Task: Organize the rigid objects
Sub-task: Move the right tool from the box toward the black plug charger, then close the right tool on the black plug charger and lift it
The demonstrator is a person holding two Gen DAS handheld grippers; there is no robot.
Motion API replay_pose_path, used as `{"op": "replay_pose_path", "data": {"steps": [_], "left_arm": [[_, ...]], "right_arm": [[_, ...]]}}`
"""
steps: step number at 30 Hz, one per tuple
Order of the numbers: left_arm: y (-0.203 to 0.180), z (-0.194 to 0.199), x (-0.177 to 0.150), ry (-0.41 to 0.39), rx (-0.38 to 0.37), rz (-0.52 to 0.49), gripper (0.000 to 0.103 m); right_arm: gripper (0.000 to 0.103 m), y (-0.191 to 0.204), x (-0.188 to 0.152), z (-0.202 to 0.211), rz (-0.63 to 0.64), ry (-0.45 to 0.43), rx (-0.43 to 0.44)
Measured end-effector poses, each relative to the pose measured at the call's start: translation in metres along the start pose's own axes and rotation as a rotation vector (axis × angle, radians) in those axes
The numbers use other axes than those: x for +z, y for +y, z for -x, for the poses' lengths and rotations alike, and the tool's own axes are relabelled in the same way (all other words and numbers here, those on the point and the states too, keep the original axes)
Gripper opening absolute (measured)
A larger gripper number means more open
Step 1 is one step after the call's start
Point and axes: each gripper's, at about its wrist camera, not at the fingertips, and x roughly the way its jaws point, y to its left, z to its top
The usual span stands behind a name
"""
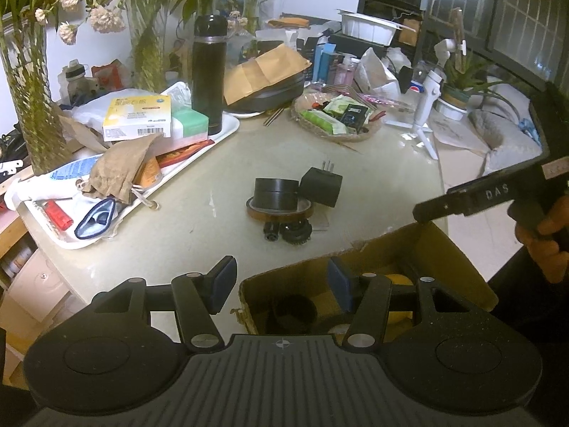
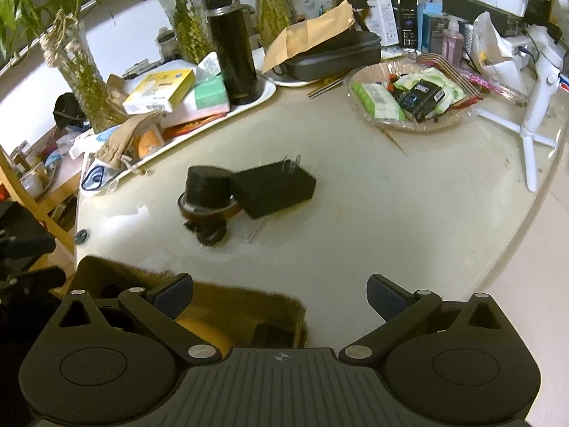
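Cluttered tabletop with a small pile of black parts at centre and a cardboard box (image 1: pixel 373 259) at the lower edge.

In the left wrist view the left gripper (image 1: pixel 282 284) stands part open with the box's near wall between its pads, though whether they press it cannot be told; the right gripper (image 2: pixel 279 299) hangs wide open and empty over the box edge and bare table (image 2: pixel 355 213). Mid-frame, a black cylinder (image 1: pixel 276 194) sits on a tape roll (image 1: pixel 279 215), a plug adapter (image 1: pixel 320 186) leaning beside it, black gear pieces (image 1: pixel 288 232) just in front. A crowded white tray (image 1: pixel 213 142) with a black flask (image 1: pixel 208 74) fills the left, a snack basket (image 1: pixel 338 114) the upper middle, a white tripod (image 1: pixel 425 106) the right. Plants in vases line the upper left against a pale wall.
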Motion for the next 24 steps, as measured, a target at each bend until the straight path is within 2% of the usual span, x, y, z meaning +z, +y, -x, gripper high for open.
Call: {"op": "replay_pose_path", "data": {"steps": [17, 24], "left_arm": [[0.011, -0.011, -0.002, 0.008, -0.020, 0.068, 0.055], [0.012, -0.012, -0.002, 0.008, -0.022, 0.075, 0.055]], "right_arm": [[0.103, -0.009, 0.024, -0.056, 0.121, -0.002, 0.090], [0.103, -0.014, 0.039, -0.077, 0.113, 0.003, 0.117]]}}
